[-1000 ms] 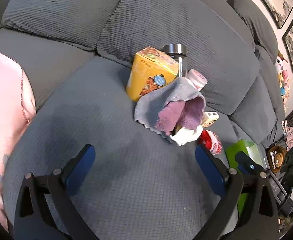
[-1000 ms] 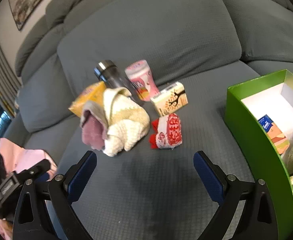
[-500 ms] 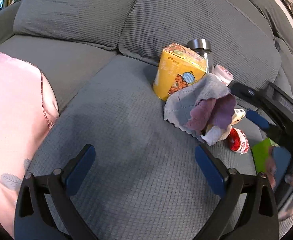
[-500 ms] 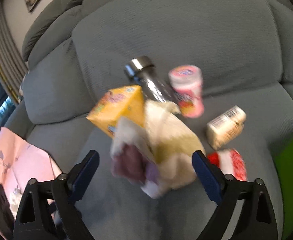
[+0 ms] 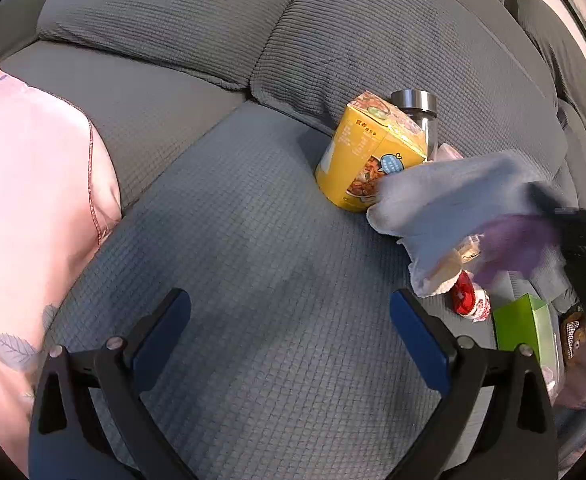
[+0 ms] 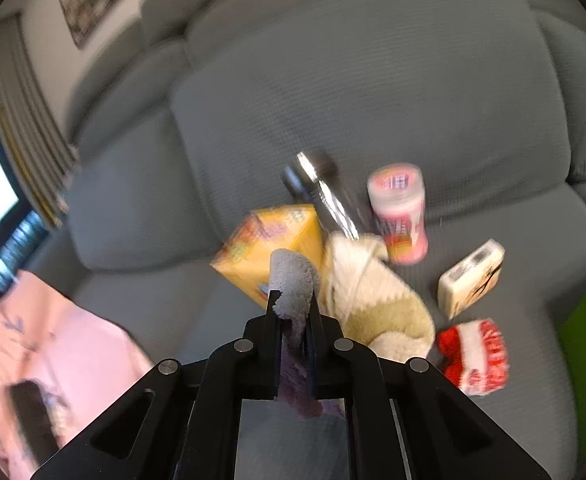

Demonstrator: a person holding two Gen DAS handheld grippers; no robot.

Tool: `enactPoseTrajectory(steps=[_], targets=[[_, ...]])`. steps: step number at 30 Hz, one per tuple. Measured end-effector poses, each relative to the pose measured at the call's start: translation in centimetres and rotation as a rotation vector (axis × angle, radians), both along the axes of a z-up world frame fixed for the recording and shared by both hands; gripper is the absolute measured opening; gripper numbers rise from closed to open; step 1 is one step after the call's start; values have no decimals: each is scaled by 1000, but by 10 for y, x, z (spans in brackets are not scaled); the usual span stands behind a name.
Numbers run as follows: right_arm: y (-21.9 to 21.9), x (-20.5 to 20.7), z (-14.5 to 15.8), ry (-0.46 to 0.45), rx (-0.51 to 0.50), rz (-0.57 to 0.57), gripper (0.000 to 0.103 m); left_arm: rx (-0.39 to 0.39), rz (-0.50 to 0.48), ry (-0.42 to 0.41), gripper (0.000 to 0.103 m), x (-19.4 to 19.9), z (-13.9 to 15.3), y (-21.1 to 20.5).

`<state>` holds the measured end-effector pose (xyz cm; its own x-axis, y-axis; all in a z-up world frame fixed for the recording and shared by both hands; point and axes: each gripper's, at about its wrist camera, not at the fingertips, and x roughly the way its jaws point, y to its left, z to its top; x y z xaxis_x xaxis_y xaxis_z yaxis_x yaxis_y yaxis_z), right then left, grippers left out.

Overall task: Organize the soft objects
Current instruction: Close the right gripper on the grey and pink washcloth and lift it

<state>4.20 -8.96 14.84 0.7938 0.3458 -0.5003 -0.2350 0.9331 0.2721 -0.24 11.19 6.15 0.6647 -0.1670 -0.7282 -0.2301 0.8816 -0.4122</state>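
The right gripper has its jaws pressed together on a fold of the grey-and-purple cloth; the grey nap bunches above the fingertips and the purple side hangs below them, so the pinch sits on an edge rather than the bulk; seen from the left wrist the same cloth looks lifted off the seat at 3 o'clock, blurred, with the gripper's dark body behind it. The left gripper stands with jaws spread wide and nothing between them, held over bare cushion; my judgement is that it waits in reserve.

Just beside the held cloth, at about 2 o'clock from the right jaws, lies the cream knit item; whether it touches the cloth cannot be told. Beyond, the yellow carton leans at 11 o'clock, the steel-capped bottle at 12, the pink tub at 1; the pale small box and the red-and-white soft piece lie at 3. These hard goods appear to be what the soft things must be sorted from; the green box at the right edge is the likely destination, in my judgement.

The surface is a grey sofa seat, with matching back cushions; framed pictures hang on the wall; a person's pink garment fills 9 o'clock.
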Motion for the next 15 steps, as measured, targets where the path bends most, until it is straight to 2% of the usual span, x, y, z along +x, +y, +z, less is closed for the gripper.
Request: enactPoseTrajectory(steps=[3,7,10,12,15], targets=[[-5,-36,32,-52,-34,10,10,-31,3,8,99,1,-2,3],[-13,-73,44,-16,-82,42,10,-85,13,28,99,1,-6,7],[-18,-90,31,51,-105,68,10,-92,8,24,100,-1,-6,6],[-15,-87,11,115,-118,102,10,-92,-1,31,100,0,-6,3],[-7,-64,-38,274,-122,133,10,-89,-35,46,100,2,-9,-4]])
